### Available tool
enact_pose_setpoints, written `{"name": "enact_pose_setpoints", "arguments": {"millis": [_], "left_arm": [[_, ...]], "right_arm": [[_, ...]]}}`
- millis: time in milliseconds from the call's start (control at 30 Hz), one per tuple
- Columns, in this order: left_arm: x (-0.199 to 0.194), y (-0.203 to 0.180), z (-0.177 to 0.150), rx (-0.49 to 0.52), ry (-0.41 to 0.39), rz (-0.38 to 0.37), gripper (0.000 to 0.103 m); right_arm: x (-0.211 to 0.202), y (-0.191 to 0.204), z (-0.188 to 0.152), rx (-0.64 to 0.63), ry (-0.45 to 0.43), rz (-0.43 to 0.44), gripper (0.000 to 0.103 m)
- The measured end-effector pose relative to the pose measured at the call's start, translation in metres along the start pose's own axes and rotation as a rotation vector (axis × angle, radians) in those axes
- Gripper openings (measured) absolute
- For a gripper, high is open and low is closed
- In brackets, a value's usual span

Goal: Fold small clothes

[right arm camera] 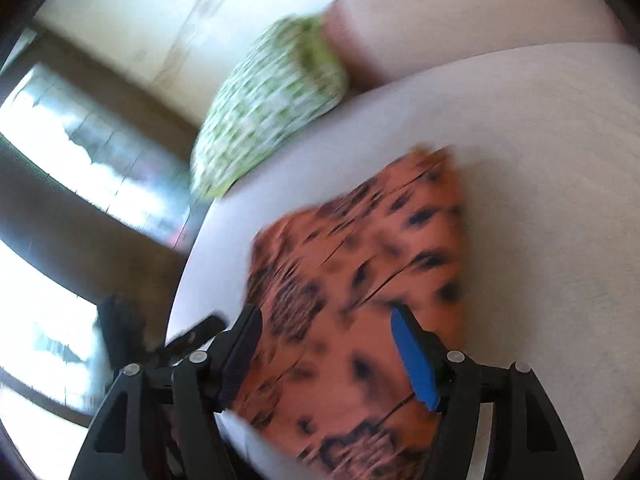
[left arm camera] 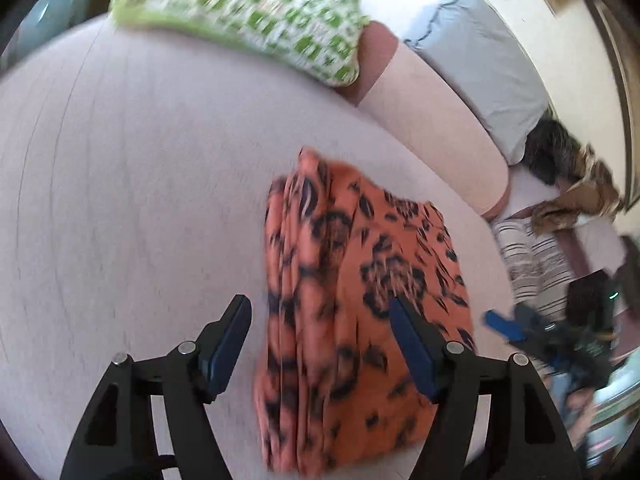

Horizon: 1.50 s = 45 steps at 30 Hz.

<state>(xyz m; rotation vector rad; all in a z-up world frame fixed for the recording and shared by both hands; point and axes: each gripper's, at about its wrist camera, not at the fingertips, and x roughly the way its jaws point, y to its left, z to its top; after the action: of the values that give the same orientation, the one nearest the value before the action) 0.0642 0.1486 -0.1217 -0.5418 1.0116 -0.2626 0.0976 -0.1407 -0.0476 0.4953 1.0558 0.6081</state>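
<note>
An orange garment with black leopard-like marks (left arm camera: 352, 300) lies folded in layers on the pale sofa seat (left arm camera: 132, 184). My left gripper (left arm camera: 320, 312) hangs above its near part with the jaws wide apart, open, the pads clear of the cloth. In the right wrist view the same orange garment (right arm camera: 360, 272) lies below my right gripper (right arm camera: 326, 328), which is also open with nothing pressed between its blue pads (right arm camera: 412, 360). The other gripper shows blurred at the right edge of the left wrist view (left arm camera: 520, 332). Both views are smeared by motion.
A green-and-white patterned cushion (left arm camera: 248, 12) rests against the sofa back (left arm camera: 432, 128). A grey cushion (left arm camera: 480, 60), a dark and tan cloth pile (left arm camera: 568, 172) and a striped cloth (left arm camera: 532, 256) lie to the right. Bright windows (right arm camera: 60, 152) stand beyond the sofa's edge.
</note>
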Motion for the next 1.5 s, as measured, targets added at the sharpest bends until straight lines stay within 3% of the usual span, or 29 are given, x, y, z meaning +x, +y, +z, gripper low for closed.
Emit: {"name": "enact_pose_setpoints", "arguments": {"millis": [100, 133, 167, 200, 300, 367, 433, 500, 567, 667, 700, 733, 767, 833, 900, 967, 1000, 1033, 1133, 1233, 1300, 1500], "left_arm": [[-0.006, -0.005, -0.022, 0.025, 0.021, 0.003, 0.069], [0.0, -0.006, -0.031, 0.033, 0.057, 0.033, 0.038], [0.01, -0.002, -0.037, 0.025, 0.105, 0.062, 0.018], [0.018, 0.006, -0.041, -0.015, 0.126, 0.058, 0.017], [0.017, 0.009, -0.038, -0.057, 0.143, 0.032, 0.018], [0.011, -0.002, -0.03, -0.018, 0.147, 0.05, 0.029], [0.003, -0.014, -0.013, 0.03, 0.104, 0.056, 0.067], [-0.004, -0.028, 0.013, 0.082, -0.001, 0.071, 0.074], [0.009, -0.039, 0.041, 0.104, -0.027, 0.061, 0.074], [0.055, -0.044, 0.077, 0.083, 0.019, 0.025, 0.069], [0.07, -0.041, 0.085, 0.058, 0.045, 0.031, 0.051], [0.087, -0.037, 0.091, 0.057, 0.072, 0.07, 0.027], [0.107, -0.027, 0.095, 0.025, 0.116, 0.114, 0.027], [0.114, -0.014, 0.096, -0.081, 0.124, 0.062, 0.029], [0.097, -0.034, 0.094, -0.018, 0.082, 0.101, 0.03], [0.079, -0.055, 0.084, 0.058, 0.054, 0.117, 0.048], [0.067, -0.062, 0.076, 0.076, 0.04, 0.099, 0.065], [0.057, -0.07, 0.068, 0.085, 0.026, 0.081, 0.073], [0.03, -0.084, 0.037, 0.122, -0.015, 0.071, 0.073], [0.026, -0.093, 0.009, 0.161, -0.01, 0.139, 0.073], [0.022, -0.1, -0.003, 0.179, -0.018, 0.215, 0.073], [0.012, -0.117, -0.031, 0.203, -0.094, 0.319, 0.073]], "right_arm": [[0.03, -0.013, -0.015, 0.027, 0.065, -0.02, 0.071], [0.033, -0.02, -0.017, 0.038, 0.062, -0.012, 0.071], [0.033, -0.024, -0.019, 0.052, 0.046, 0.008, 0.071], [0.034, -0.023, -0.016, 0.062, 0.044, 0.015, 0.071], [0.038, -0.023, -0.013, 0.062, 0.071, 0.022, 0.071], [0.036, -0.028, -0.009, 0.071, 0.072, 0.038, 0.071], [0.03, -0.03, -0.012, 0.08, 0.069, 0.053, 0.071], [0.027, -0.03, -0.014, 0.076, 0.069, 0.059, 0.072], [0.042, -0.02, -0.007, 0.071, 0.069, 0.057, 0.073], [0.039, -0.021, -0.008, 0.068, 0.07, 0.066, 0.074], [0.039, -0.021, -0.009, 0.071, 0.069, 0.069, 0.074], [0.038, -0.022, -0.01, 0.073, 0.067, 0.075, 0.074], [0.036, -0.024, -0.011, 0.079, 0.062, 0.084, 0.074], [0.034, -0.027, -0.012, 0.099, 0.057, 0.098, 0.074], [0.033, -0.028, -0.011, 0.106, 0.062, 0.101, 0.074], [0.031, -0.026, -0.009, 0.108, 0.065, 0.1, 0.074], [0.026, -0.025, -0.008, 0.109, 0.056, 0.101, 0.074], [0.017, -0.024, -0.009, 0.111, 0.03, 0.107, 0.074], [-0.009, -0.029, -0.013, 0.123, -0.04, 0.081, 0.077], [-0.021, -0.054, -0.02, 0.229, -0.061, 0.018, 0.082], [-0.027, -0.061, -0.028, 0.255, -0.076, 0.02, 0.082], [-0.038, -0.032, -0.044, 0.121, -0.076, -0.097, 0.082]]}}
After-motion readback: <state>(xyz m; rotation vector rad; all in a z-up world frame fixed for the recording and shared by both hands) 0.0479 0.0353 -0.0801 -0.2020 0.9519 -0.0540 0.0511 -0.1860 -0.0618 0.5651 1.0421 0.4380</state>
